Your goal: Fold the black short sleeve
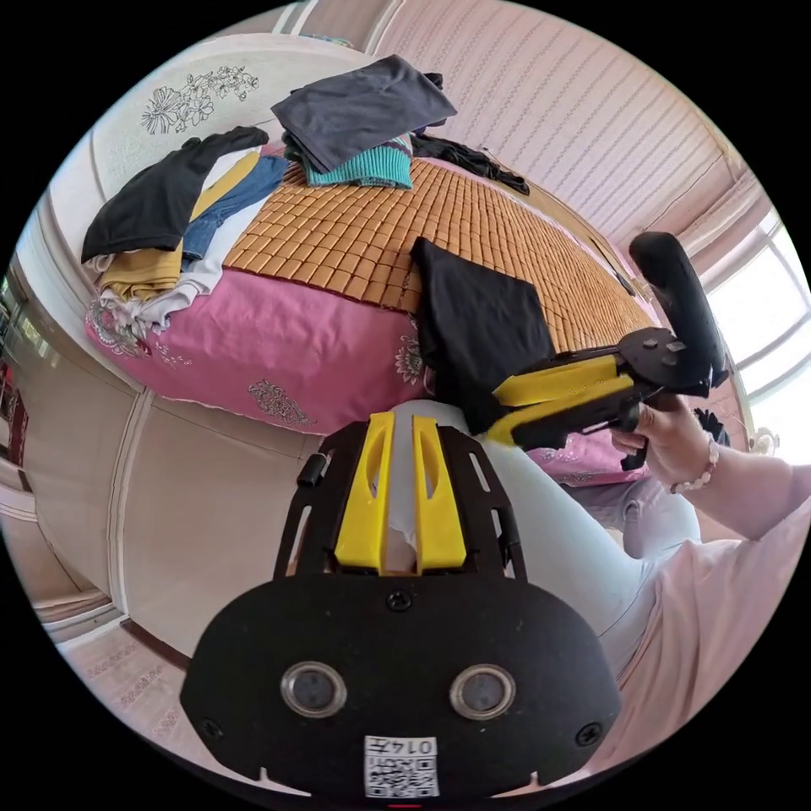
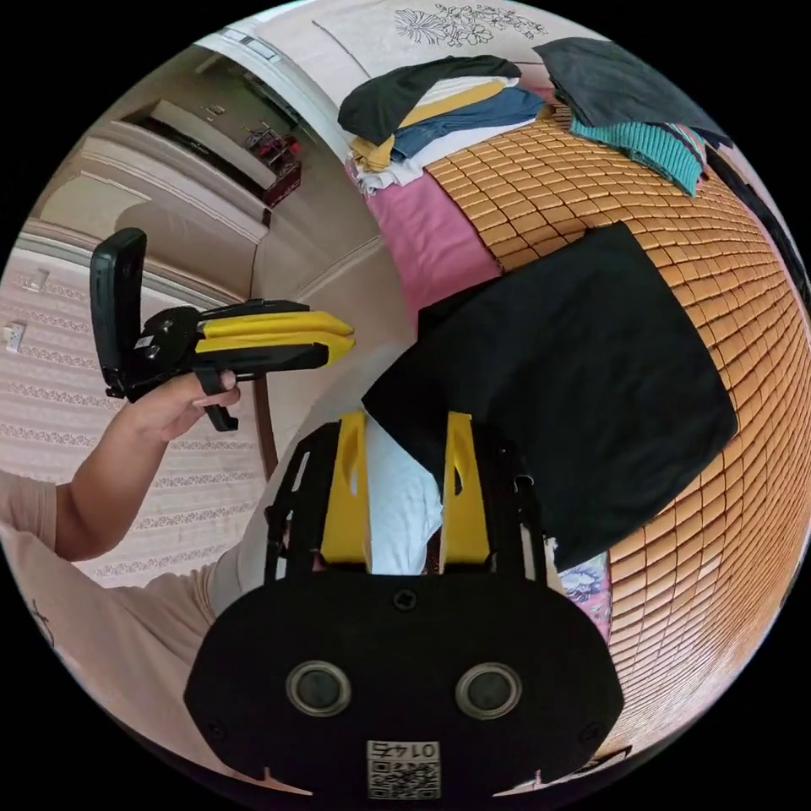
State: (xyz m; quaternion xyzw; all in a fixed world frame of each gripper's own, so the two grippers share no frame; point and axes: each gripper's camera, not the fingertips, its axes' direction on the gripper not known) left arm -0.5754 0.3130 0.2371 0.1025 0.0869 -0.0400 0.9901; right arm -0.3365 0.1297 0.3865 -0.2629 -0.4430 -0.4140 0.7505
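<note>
Black short sleeve (image 2: 574, 380): smooth dark cloth, folded to a rough rectangle, lay on the woven bamboo mat (image 2: 726, 524), its corner overhanging the pink bedsheet (image 1: 253, 338).
Left gripper (image 1: 397, 422): yellow jaws nearly together, holding nothing.
Right gripper (image 2: 405, 422): jaws apart, beside the cloth's corner; contact could not be determined.
Surroundings: piled clothes (image 1: 169, 228) and a ribbed teal knit (image 1: 363, 169) lay at the bed's far end.

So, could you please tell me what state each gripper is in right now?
Left gripper: tongs closed, holding nothing.
Right gripper: tongs open, at the edge of the black shirt, not clamping it.
</note>
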